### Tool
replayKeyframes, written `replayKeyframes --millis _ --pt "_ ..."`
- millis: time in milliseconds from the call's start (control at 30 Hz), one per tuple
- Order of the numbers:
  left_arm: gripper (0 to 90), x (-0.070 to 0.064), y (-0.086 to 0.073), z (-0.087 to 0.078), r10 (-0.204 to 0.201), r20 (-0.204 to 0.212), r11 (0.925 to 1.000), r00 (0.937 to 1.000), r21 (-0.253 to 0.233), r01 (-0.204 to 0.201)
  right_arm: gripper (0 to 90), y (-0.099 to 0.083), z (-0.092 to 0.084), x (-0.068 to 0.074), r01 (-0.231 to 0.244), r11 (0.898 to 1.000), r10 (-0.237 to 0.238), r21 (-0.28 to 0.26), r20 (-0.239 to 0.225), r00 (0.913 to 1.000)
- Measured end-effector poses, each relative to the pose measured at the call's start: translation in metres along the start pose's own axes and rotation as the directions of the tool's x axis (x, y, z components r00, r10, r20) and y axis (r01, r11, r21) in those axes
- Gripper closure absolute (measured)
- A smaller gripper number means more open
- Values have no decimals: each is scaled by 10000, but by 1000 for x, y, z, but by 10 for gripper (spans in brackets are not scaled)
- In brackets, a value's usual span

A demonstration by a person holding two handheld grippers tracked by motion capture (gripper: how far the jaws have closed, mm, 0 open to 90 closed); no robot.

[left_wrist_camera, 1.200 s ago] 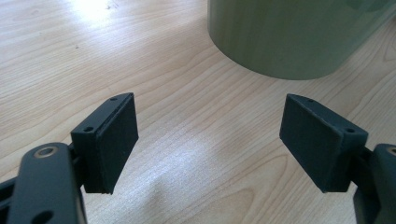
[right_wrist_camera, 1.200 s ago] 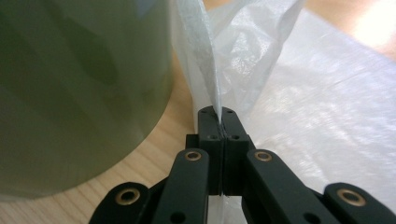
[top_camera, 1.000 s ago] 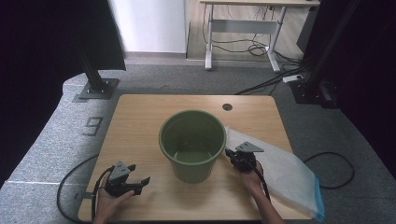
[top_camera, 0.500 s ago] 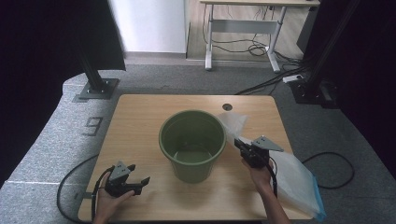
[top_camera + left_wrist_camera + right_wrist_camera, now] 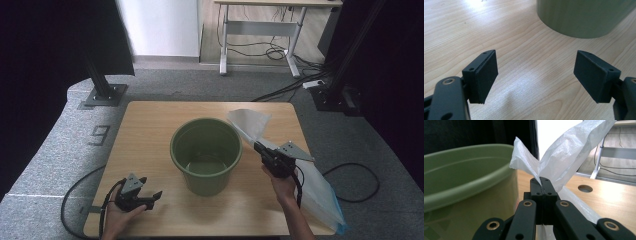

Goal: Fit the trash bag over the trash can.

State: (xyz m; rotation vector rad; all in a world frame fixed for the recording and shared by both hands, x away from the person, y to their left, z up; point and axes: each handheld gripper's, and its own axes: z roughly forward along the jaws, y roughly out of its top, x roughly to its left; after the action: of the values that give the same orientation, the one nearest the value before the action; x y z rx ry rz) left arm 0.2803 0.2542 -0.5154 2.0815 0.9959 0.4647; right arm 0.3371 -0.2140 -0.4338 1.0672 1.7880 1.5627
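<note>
A green plastic bucket [image 5: 206,154] stands upright and empty in the middle of the wooden table [image 5: 150,125]. To its right my right gripper [image 5: 259,148] is shut on the edge of a thin white plastic bag [image 5: 250,123], lifting that end above the table while the rest of the bag trails toward the table's front right corner. In the right gripper view the bag [image 5: 564,157] fans up from the closed jaws beside the bucket rim [image 5: 466,185]. My left gripper [image 5: 150,196] rests at the table's front left, open, with bare wood between its pads [image 5: 484,75].
A round cable hole [image 5: 585,188] sits in the tabletop behind the bag. Black cables trail off both grippers over the table's front edge. Dark stand bases flank the table on the grey floor, and a desk frame stands farther back.
My right gripper has risen and drifted right with the bag's edge, pulling the bag up off the table beside the bucket. The left gripper stayed put.
</note>
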Motion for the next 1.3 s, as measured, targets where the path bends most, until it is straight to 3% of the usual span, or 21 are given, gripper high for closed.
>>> replayKeyframes --millis 400,533,767,900,1100,1300 --pt "193 1 -3 4 -22 -65 9997 10000 251 23 885 36 -14 11 394 9977 -404 -547 -159 9991" --pt "193 0 -3 5 -34 -57 9997 10000 235 36 885 57 -18 21 660 9938 -689 -891 -298 9972" --pt "193 0 -3 6 42 -77 9993 10000 360 -39 885 75 -17 41 1107 9881 -1180 -1072 -644 9909" --pt "193 -1 -3 7 26 -45 9994 10000 352 -25 885 78 -14 58 1232 9867 -1341 -1061 -1020 9857" --pt "193 -3 -1 7 -54 127 9999 9999 143 52 885 73 -12 84 1536 9827 -1694 -1034 -1668 9713" --pt "193 -1 -2 5 -30 13 9998 10000 184 30 884 54 0 99 1675 9851 -1721 -399 -2179 9607"
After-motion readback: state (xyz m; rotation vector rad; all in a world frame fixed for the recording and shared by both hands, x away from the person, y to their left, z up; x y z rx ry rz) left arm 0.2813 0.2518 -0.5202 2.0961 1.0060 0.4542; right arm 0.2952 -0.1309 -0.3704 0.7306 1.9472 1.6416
